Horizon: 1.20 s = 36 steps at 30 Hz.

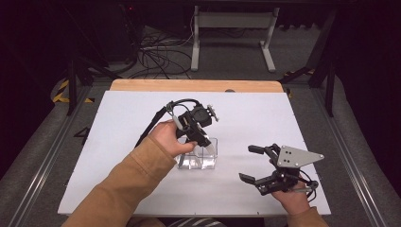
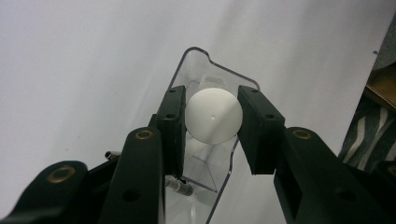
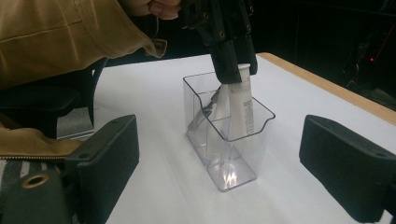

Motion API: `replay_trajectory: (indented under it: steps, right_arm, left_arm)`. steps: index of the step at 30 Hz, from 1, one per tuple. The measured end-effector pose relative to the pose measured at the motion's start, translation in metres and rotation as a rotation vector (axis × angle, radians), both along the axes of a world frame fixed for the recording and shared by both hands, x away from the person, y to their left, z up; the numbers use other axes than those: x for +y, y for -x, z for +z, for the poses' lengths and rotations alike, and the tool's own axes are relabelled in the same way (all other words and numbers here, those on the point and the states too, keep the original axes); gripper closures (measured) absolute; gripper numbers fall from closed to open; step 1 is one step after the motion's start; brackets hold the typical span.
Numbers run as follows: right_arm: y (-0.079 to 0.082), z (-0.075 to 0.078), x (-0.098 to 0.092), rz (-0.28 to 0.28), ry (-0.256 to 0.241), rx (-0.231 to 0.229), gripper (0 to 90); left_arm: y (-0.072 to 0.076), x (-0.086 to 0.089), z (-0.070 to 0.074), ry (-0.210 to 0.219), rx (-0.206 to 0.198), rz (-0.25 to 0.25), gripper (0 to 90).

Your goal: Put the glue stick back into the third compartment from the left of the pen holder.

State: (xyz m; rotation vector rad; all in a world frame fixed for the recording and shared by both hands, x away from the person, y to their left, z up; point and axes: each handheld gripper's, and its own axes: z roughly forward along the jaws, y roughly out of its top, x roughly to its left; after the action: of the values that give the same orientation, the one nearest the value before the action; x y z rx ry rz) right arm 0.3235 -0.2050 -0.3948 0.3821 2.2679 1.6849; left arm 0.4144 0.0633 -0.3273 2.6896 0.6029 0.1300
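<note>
Bare table (image 1: pixel 265 118) around clear organizer (image 1: pixel 210 158)

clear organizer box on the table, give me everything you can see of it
The clear box looks like transparent hard plastic: rectangular, open-topped, upright, with one wall cut lower in a scooped notch and an inner divider splitting it into compartments. It stands on the white table, near the middle. A white tube stands in it, cap end up, gripped by the left claw from above. A thin pen-like item leans in the compartment beside it. The right claw sits open beside the box, not touching it.
</note>
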Motion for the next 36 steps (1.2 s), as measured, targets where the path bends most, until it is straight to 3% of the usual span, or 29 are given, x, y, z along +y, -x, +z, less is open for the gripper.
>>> replay_trajectory:
  steps: [3,5,8,18,29,36]
  right_arm:
    - [-0.001,0.0,-0.001,0.0,-0.004,-0.001,12.5]
    - [-0.001,0.001,-0.001,0.001,-0.006,-0.001,12.5]
    - [-0.002,0.001,0.0,0.004,-0.008,-0.001,12.5]
    - [-0.006,0.001,0.002,0.004,-0.011,0.001,12.0]
    - [-0.005,0.0,-0.001,-0.023,-0.012,0.006,11.5]
    - [-0.006,-0.002,-0.004,-0.055,-0.01,0.013,11.1]
  left_arm:
    - [0.002,-0.003,-0.004,-0.024,-0.024,-0.017,63.7]
    - [0.003,-0.003,-0.004,-0.016,-0.02,-0.02,57.0]
    - [0.007,0.0,0.0,0.018,-0.049,-0.026,47.1]
    - [0.024,0.033,0.021,0.223,-0.172,0.011,24.8]
    - [0.042,0.071,0.027,0.388,-0.254,0.062,17.6]
    - [0.063,0.099,0.019,0.48,-0.365,0.104,14.3]
